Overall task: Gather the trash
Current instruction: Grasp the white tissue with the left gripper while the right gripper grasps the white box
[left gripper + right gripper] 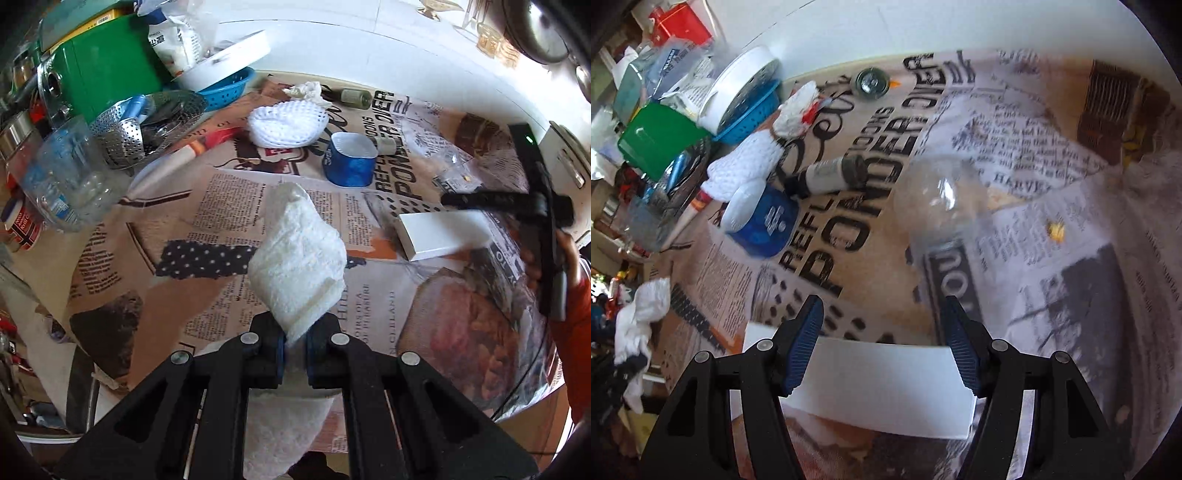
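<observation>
Left wrist view: my left claw (294, 349) is clamped shut on one corner of the crumpled paper towel (297, 267), lifted above the desk (229, 192) in front of the blue cup (349, 158), which looks empty; so small a bite could slip. Right wrist view: my right claw (882, 347) stands half open astride the white box (882, 387), in front of that blue cup (764, 225), pads apparently not touching; closing off-centre could skid the box.

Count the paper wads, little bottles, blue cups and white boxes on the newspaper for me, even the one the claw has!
Paper wads: 2, one pinched in the left claw, one at the back
Little bottles: 2, a dark one and a white one
Blue cups: 1
White boxes: 1
Total: 6
</observation>
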Tool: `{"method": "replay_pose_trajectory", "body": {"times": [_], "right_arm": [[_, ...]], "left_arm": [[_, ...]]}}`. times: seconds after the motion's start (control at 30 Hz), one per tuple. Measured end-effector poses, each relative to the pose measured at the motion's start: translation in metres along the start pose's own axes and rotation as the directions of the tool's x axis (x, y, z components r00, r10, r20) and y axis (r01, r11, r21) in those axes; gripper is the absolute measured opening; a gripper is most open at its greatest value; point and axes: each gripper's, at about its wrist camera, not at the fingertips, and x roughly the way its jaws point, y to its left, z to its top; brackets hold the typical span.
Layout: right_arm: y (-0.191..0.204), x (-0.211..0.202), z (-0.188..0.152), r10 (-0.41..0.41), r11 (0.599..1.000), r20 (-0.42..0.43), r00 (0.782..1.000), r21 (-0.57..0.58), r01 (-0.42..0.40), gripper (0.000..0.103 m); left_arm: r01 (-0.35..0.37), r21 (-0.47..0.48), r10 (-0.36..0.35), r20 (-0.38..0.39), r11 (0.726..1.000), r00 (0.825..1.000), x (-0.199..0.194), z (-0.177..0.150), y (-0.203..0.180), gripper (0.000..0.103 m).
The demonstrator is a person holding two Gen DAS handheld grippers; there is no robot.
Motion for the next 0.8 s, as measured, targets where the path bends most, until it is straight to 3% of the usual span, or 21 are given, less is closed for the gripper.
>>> {"method": "replay_pose_trajectory", "body": {"times": [0.27, 0.4, 0.6, 0.67, 0.7, 0.8], "right_arm": [[0.038, -0.015, -0.067, 0.031, 0.999, -0.078, 0.996, -0.040, -0.034, 0.062], [0.060, -0.017, -0.087, -0.004, 0.998, -0.087, 0.996, -0.065, -0.002, 0.062], [0.099, -0.009, -0.110, -0.190, 0.973, -0.028, 0.981, -0.141, 0.185, 0.062], [0.106, -0.006, -0.112, -0.246, 0.958, -0.005, 0.969, -0.155, 0.242, 0.056], [0.110, -0.006, -0.113, -0.271, 0.950, 0.008, 0.963, -0.162, 0.268, 0.048], [0.117, -0.011, -0.117, -0.278, 0.953, 0.020, 0.961, -0.122, 0.278, 0.048]], "left_arm": [[0.020, 0.024, -0.021, 0.017, 0.999, 1.000, -0.005, 0.002, -0.006, 0.007], [0.032, 0.045, -0.034, 0.033, 0.998, 0.999, -0.016, 0.001, -0.009, 0.007], [0.040, 0.058, -0.043, 0.053, 0.998, 0.998, -0.036, -0.006, -0.005, 0.007], [0.044, 0.059, -0.048, 0.059, 0.997, 0.997, -0.042, -0.009, -0.002, 0.007], [0.047, 0.062, -0.051, 0.065, 0.997, 0.997, -0.046, -0.012, 0.001, 0.007], [0.062, 0.069, -0.067, 0.079, 0.996, 0.995, -0.058, -0.020, 0.009, 0.007]]}}
